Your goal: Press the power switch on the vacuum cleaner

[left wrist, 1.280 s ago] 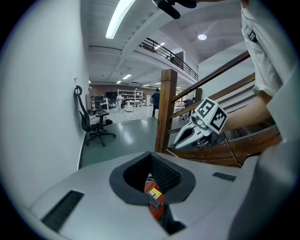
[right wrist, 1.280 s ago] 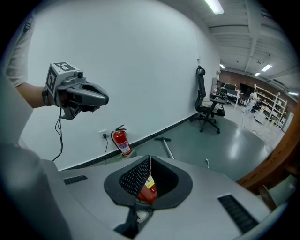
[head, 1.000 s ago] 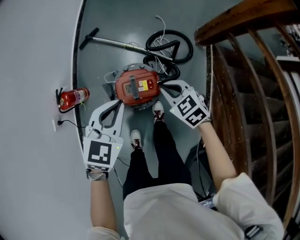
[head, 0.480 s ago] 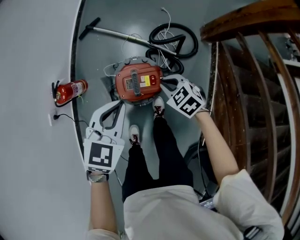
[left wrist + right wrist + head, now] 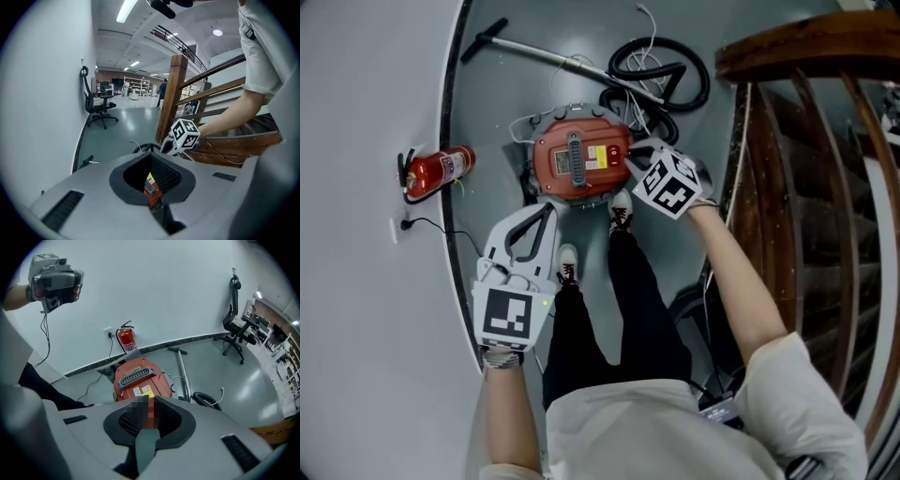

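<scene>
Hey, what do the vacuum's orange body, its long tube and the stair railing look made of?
Vacuum body: probably glossy moulded plastic, judging by its even orange sheen. Tube: likely metal, silvery and bright. Railing: varnished wood, brown with a slight gloss.

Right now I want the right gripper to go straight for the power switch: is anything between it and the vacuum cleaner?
Nothing visible does. The right gripper hangs at the right edge of the vacuum cleaner, jaws together. The hose lies beyond the vacuum cleaner, off that path.
</scene>
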`<state>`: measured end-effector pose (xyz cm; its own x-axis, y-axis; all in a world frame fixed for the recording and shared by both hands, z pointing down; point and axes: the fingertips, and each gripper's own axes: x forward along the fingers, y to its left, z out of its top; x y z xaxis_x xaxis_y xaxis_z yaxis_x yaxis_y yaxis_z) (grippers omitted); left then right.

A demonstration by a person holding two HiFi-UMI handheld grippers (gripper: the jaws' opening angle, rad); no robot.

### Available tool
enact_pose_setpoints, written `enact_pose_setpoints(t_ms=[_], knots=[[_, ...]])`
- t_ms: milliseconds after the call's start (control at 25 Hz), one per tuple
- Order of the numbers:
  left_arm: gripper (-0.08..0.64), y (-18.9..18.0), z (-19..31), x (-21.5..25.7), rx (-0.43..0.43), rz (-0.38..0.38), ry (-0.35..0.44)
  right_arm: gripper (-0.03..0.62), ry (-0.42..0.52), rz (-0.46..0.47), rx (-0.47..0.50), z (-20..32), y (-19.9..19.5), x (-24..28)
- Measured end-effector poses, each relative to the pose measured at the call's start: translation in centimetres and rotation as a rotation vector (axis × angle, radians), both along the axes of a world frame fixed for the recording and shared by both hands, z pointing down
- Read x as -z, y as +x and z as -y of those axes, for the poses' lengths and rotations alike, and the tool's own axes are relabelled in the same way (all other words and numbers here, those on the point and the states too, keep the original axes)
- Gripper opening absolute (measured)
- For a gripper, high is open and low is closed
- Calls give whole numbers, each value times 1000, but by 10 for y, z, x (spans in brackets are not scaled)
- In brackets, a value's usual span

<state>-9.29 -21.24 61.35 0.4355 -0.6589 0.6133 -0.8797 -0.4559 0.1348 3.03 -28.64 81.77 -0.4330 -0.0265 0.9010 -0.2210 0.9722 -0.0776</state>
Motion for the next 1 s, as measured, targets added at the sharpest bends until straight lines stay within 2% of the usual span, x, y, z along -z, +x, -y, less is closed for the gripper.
enact_pose_setpoints(t_ms=[240,360,1000], knots=[[-2,5,-1,-16,0,-12,-17,44,-49,-12,-2,-1,-1,-31],[-2,6,-2,-23,7,-12,-26,90,-64,-21,7,-2,-5,-46],[-2,6,-12,-46,24,-5,-71,92,-66,-76,61,6,-4,-98]])
